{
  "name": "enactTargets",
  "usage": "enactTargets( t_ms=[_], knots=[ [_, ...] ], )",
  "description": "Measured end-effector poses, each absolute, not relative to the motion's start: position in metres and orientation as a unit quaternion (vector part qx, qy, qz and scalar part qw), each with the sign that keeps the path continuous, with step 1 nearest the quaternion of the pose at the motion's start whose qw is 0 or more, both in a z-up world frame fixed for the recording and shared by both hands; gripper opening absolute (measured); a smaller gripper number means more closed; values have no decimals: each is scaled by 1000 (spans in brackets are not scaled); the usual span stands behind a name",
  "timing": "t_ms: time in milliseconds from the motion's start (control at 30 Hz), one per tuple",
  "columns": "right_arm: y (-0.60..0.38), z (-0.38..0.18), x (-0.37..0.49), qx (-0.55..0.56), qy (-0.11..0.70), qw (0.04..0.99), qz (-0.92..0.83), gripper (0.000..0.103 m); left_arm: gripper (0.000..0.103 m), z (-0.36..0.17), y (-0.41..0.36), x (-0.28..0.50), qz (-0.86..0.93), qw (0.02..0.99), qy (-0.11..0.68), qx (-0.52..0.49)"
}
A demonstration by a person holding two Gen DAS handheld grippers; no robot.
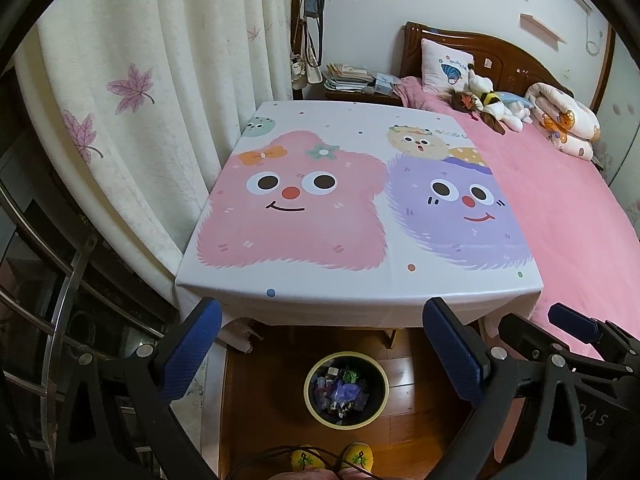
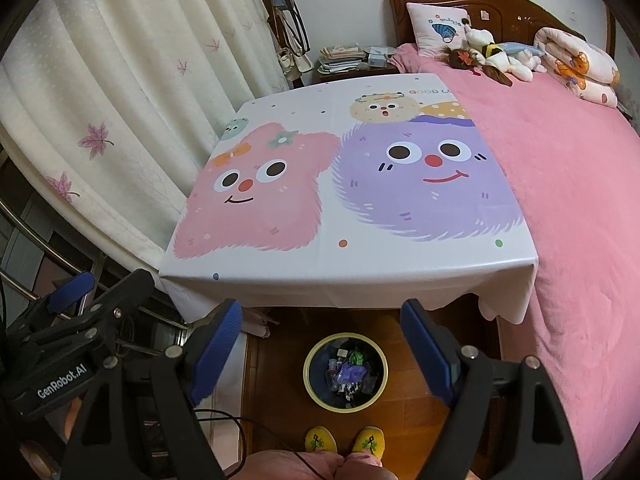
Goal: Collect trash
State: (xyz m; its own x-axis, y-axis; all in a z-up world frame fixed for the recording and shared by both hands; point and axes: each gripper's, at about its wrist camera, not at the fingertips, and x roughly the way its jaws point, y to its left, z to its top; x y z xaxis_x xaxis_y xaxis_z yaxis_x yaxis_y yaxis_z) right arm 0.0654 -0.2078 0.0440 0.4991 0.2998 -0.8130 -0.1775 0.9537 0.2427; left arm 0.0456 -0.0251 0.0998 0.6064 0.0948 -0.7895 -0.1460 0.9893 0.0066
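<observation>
The round black bin with the pale yellow rim (image 1: 346, 390) sits low in the middle of both frames, on the brown wooden floor (image 1: 404, 376) just in front of the table. Its contents are a small jumble: purple and green scraps show, but I cannot count the pieces or say what each is. The table's legs are mostly hidden under the white tablecloth printed with 1 pink and 1 purple furry cartoon face (image 1: 320, 208), and nothing lies on the cloth. Along the bottom edge, 2 yellow slippers (image 2: 344, 440) poke out below a person's pink-clad legs, cut off by the frame.

There are 2 tongs. The left gripper (image 1: 320, 340) fills the lower part of its own view, its 2 blue-padded fingers (image 1: 192, 344) wide apart with nothing between them, the bin showing through the gap. The right gripper (image 2: 320, 344) stands likewise, spread wide and empty, touching nothing. The pink-covered bed (image 1: 560, 208) runs down the right side.
</observation>
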Motion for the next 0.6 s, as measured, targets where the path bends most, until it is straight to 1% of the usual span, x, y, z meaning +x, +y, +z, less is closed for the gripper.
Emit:
enactTargets(
  t_ms=[600],
  knots=[
    [-209,43,69,67,483,862,140,82,100,99,-25,48,69,896,438,-29]
  ],
)
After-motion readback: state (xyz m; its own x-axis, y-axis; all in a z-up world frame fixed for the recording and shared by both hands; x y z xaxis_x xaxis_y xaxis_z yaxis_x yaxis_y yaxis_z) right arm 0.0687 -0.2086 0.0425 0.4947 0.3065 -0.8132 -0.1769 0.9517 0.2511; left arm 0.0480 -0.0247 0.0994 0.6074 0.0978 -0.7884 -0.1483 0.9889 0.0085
